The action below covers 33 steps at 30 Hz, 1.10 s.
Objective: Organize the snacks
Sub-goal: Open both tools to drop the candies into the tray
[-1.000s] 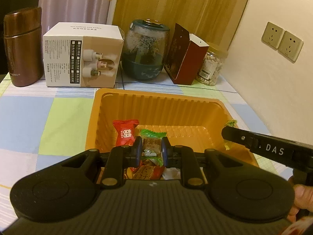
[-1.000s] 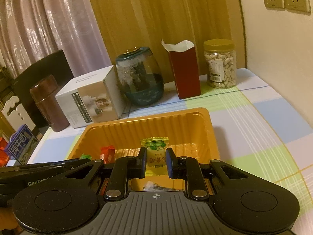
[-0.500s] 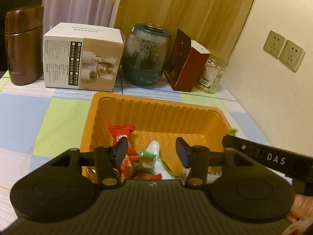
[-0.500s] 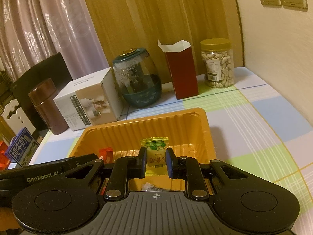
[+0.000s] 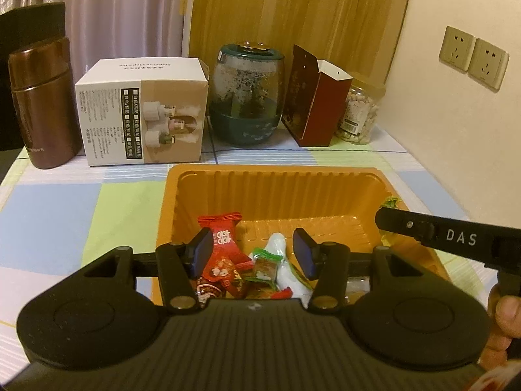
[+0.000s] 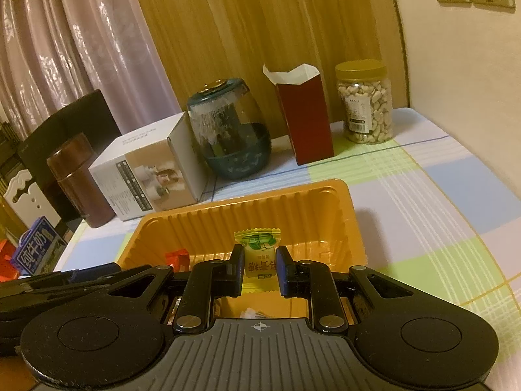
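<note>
An orange plastic tray (image 5: 276, 192) sits on the checked tablecloth and holds a heap of wrapped snacks. My left gripper (image 5: 252, 252) hovers over its near end, open, with nothing between its pads. Below it lie a green-wrapped candy (image 5: 265, 265), a red packet (image 5: 223, 236) and a white packet (image 5: 276, 244). My right gripper (image 6: 260, 265) is shut on a yellow-green candy (image 6: 259, 255), held upright above the tray (image 6: 293, 208). In the left wrist view the right gripper's finger (image 5: 439, 236) reaches in from the right.
Along the back stand a brown flask (image 5: 40, 110), a white box (image 5: 143, 114), a dark green glass jar (image 5: 247, 97), an open red carton (image 5: 312, 97) and a jar of nuts (image 6: 364, 104). A blue milk carton (image 6: 35, 249) stands at left. The wall is at right.
My left gripper went from shut on the green-wrapped candy to open; the candy dropped onto the heap in the tray. The right gripper kept still with its candy.
</note>
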Each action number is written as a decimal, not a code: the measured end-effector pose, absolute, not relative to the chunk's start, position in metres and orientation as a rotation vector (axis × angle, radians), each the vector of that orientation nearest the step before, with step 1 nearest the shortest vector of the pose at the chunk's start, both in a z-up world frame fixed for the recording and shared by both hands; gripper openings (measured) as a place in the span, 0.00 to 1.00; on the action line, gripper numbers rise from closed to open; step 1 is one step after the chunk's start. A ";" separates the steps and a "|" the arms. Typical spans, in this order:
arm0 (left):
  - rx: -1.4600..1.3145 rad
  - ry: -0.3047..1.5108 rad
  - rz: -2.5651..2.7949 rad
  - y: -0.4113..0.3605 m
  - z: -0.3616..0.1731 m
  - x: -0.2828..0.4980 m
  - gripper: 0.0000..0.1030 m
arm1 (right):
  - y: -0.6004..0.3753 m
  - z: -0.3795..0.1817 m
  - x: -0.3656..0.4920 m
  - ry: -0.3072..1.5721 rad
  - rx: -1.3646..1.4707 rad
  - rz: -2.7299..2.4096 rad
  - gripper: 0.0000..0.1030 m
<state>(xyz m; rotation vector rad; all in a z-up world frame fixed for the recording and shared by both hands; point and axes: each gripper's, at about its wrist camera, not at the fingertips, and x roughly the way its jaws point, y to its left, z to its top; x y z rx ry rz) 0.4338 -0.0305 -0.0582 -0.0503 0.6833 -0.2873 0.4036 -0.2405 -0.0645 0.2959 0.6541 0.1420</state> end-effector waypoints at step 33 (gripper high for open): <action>0.002 0.672 -0.230 -0.026 -0.061 0.433 0.76 | -0.258 -0.065 0.409 0.586 0.459 0.149 0.75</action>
